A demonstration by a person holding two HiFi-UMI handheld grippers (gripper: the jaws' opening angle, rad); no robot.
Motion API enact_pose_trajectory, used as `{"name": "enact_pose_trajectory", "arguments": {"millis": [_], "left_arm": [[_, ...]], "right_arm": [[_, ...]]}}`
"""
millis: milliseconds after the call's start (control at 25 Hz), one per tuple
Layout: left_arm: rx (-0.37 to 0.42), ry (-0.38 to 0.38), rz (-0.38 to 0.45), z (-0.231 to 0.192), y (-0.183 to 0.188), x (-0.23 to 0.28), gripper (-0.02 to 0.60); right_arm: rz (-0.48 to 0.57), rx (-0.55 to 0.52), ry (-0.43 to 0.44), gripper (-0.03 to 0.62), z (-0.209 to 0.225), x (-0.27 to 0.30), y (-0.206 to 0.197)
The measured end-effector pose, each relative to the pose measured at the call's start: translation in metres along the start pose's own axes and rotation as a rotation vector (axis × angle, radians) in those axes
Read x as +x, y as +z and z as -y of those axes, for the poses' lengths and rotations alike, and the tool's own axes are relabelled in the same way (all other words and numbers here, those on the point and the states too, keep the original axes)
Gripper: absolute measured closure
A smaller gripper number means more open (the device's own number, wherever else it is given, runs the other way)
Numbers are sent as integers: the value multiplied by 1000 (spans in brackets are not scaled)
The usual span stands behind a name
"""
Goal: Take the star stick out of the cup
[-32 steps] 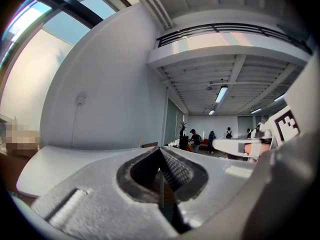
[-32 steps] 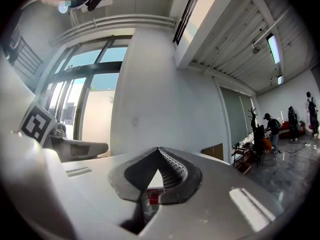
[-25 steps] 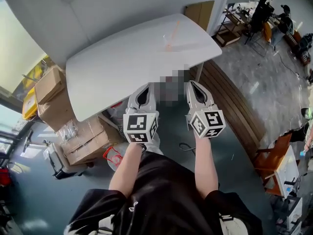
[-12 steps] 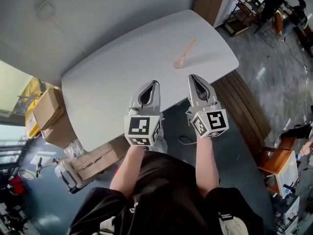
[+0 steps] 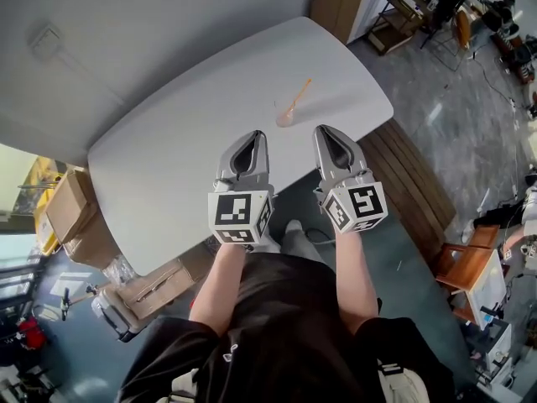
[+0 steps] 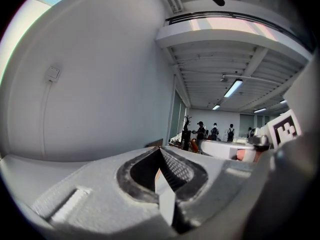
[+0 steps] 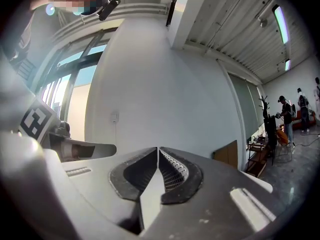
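On the white worktop [image 5: 168, 158], toward its far right side, sits what looks like a clear cup [image 5: 284, 121], faint in the head view. The orange stick [image 5: 299, 96] is in it, leaning out toward the far edge. The 2 tongs hover side by side at the worktop's near edge, apart from each other and short of the cup. The left tongs [image 5: 253, 136] are closed, pads together with nothing between them. The right tongs [image 5: 325, 129] are likewise pressed together and empty. Boxes [image 5: 71, 217] lie on the floor at the left.
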State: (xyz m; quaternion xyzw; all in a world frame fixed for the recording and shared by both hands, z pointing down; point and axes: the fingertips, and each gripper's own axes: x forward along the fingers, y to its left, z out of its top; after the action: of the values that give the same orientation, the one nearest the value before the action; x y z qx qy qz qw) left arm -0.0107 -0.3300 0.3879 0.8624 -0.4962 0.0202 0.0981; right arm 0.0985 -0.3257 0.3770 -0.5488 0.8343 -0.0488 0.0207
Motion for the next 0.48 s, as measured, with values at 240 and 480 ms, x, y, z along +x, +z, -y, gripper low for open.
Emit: {"name": "enact_pose_trajectory", "arguments": {"millis": [240, 480], "left_arm": [[-22, 31, -19, -1, -10, 22, 581], [-26, 47, -44, -7, -18, 38, 582]], "right_arm": [[-43, 3, 31, 534, 16, 7, -15], [-101, 19, 49, 494, 28, 27, -49]]}}
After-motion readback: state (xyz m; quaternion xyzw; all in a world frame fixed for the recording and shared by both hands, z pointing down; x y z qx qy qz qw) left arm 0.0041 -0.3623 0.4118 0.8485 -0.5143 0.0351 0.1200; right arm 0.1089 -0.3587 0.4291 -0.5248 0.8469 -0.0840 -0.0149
